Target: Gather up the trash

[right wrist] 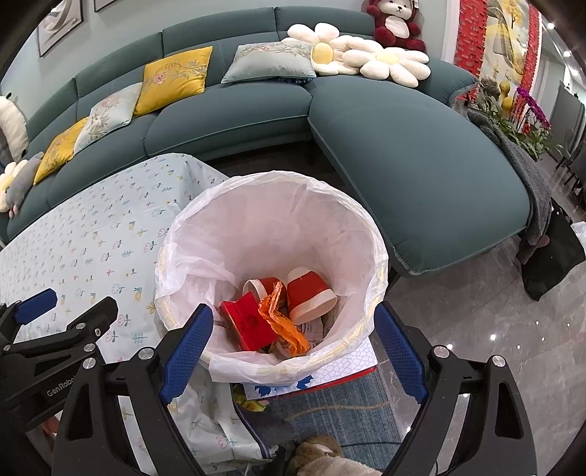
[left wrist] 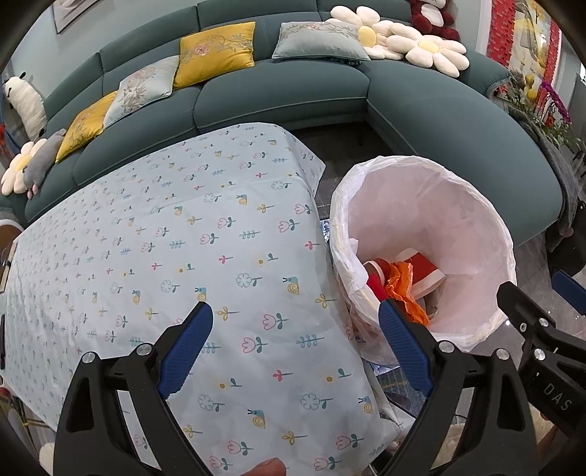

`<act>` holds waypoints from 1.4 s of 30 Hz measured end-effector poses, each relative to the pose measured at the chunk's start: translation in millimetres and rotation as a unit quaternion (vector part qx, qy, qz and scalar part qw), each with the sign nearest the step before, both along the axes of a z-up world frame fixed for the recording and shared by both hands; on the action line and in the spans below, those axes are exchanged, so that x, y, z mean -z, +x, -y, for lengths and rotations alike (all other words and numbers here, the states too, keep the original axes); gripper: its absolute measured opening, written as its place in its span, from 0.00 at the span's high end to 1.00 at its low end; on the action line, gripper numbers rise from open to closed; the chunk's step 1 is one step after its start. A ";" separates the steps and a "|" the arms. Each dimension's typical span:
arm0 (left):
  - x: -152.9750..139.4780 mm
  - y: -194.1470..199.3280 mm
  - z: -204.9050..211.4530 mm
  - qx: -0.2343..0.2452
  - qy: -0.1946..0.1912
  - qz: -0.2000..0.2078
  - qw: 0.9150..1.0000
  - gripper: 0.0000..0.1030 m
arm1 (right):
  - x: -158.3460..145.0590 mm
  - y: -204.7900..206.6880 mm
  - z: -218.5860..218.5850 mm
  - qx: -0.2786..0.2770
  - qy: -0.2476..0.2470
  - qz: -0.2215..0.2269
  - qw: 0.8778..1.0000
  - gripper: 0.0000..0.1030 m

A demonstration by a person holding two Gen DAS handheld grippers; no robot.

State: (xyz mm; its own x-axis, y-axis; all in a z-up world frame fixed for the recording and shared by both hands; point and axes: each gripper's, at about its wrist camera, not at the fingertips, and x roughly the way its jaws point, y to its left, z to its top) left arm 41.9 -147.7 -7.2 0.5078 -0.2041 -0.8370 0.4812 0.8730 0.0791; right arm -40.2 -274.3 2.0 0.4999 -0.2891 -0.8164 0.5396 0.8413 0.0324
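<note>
Bin: round, lined with a white bag, standing on the floor just off the right edge of the surface. It sits on a white patterned mat with a red rim.

Contents, at the bottom of the bin: a red box, crumpled orange paper lying over it, and two red-and-white paper cups on their sides. All rest inside the bag, none between any fingers.

Right claw: released, blue pads spread wide, straddling the near rim of the bin from above; nothing gripped. The trash lies below and just beyond its tips.

Left claw: released, spread wide, empty. It hangs over the right edge of the surface, its right finger in front of the bin's near-left rim.

Surface: covered by a pale blue cloth printed with small flowers and snails; the cloth drapes over the edge beside the bin.

Surroundings: a teal corner sofa behind, carrying yellow and grey cushions, flower-shaped pillows and a red plush bear. Grey glossy floor tiles to the right.
</note>
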 end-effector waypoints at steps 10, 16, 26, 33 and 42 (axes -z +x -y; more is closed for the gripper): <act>1.4 -2.6 3.6 0.001 0.000 0.002 1.000 0.15 | 0.8 0.8 0.0 -0.001 0.001 0.002 1.000 0.17; 2.9 -3.4 5.4 -0.001 -0.002 -0.001 1.000 0.15 | 0.2 2.0 0.0 -0.002 0.003 0.003 1.000 0.17; 2.3 -5.1 5.4 0.000 -0.003 0.002 1.000 0.15 | 0.6 3.2 -0.7 -0.003 0.004 0.003 1.000 0.17; 2.2 -4.8 6.8 0.000 -0.004 0.002 1.000 0.15 | 0.6 2.5 0.0 -0.003 0.005 0.003 1.000 0.17; 0.9 -4.7 4.7 0.001 -0.008 0.002 1.000 0.15 | 1.7 1.4 -0.5 -0.002 0.004 0.001 1.000 0.17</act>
State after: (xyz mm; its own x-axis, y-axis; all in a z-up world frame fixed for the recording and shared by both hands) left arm 37.2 -152.4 -8.1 0.5112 -0.2187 -0.8312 0.4821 0.8736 0.0666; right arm -38.8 -273.9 0.3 0.5037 -0.2803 -0.8171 0.5355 0.8435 0.0408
